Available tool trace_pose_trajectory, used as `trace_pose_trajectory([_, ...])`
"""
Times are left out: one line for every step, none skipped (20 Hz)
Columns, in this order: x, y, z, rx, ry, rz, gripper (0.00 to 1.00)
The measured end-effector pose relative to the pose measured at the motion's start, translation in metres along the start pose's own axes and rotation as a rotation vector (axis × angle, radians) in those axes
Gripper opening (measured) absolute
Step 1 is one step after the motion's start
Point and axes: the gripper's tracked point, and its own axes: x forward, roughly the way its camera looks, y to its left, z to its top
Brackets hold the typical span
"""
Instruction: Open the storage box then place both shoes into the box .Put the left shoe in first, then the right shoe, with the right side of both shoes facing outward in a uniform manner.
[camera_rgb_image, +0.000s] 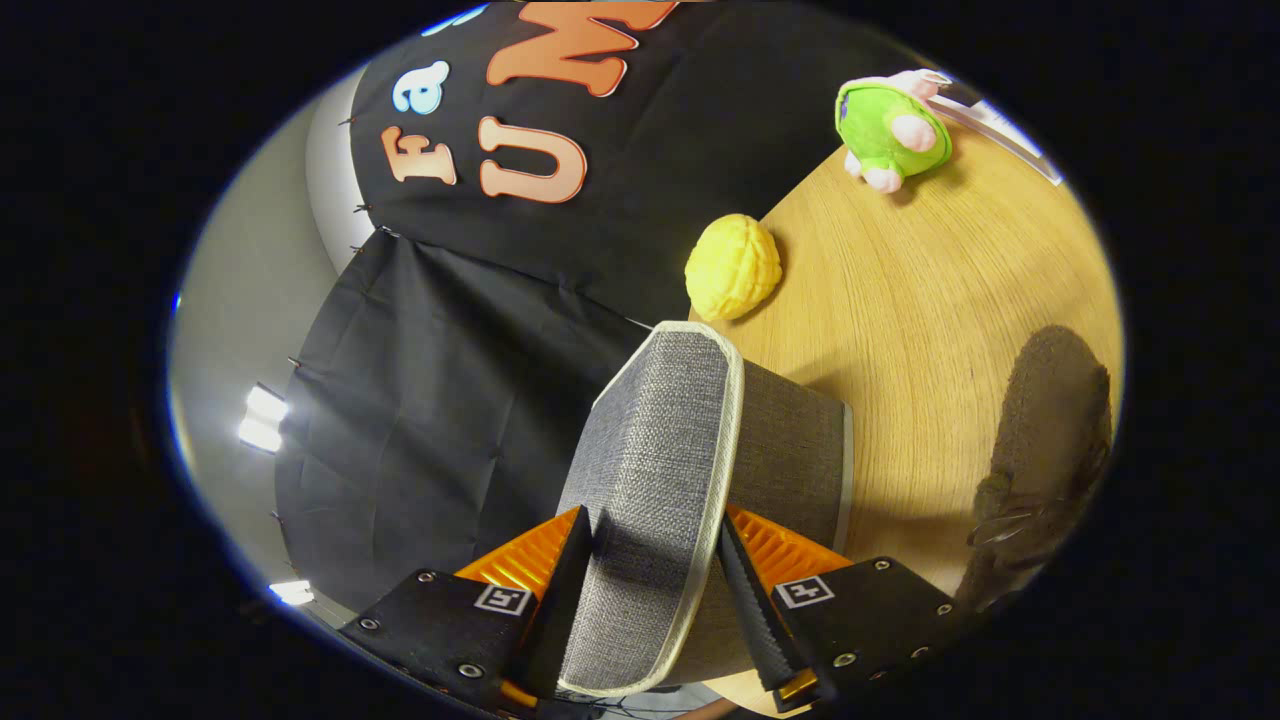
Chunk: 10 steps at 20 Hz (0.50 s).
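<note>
My gripper (655, 560) is shut on the grey fabric lid (655, 450) of the storage box, one finger on each face of it. The lid has a pale trimmed edge and stands raised, running forward from between the fingers. Behind it shows the grey woven wall of the box (795, 450), resting on the wooden table (930, 300). A dark brown shoe (1050, 450) lies on the table to the right of the box, partly cut off.
A yellow knobbly ball (733, 266) sits on the table just beyond the lid's far end. A green and pink plush toy (890, 125) lies further back by the table's far edge. Black cloth wall hangs to the left.
</note>
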Motion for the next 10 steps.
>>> trace_pose_trajectory([-0.003,0.001,0.005,-0.032,-0.014,-0.009,0.72])
trace_pose_trajectory([-0.007,0.004,0.01,-0.049,-0.023,-0.009,0.72])
trace_pose_trajectory([-0.01,0.009,0.014,-0.049,-0.024,-0.001,0.72])
trace_pose_trajectory([-0.014,0.013,0.017,-0.037,-0.022,0.013,0.72])
trace_pose_trajectory([-0.017,0.018,0.02,-0.027,-0.024,0.026,0.72])
trace_pose_trajectory([-0.02,0.02,0.02,-0.02,-0.021,0.031,0.72])
trace_pose_trajectory([-0.022,0.017,0.015,-0.013,-0.005,0.026,0.72])
trace_pose_trajectory([-0.023,0.016,0.013,-0.008,0.001,0.019,0.71])
trace_pose_trajectory([-0.02,0.014,0.013,-0.012,0.006,0.008,0.6])
trace_pose_trajectory([-0.019,0.012,0.014,-0.015,0.008,-0.003,0.56])
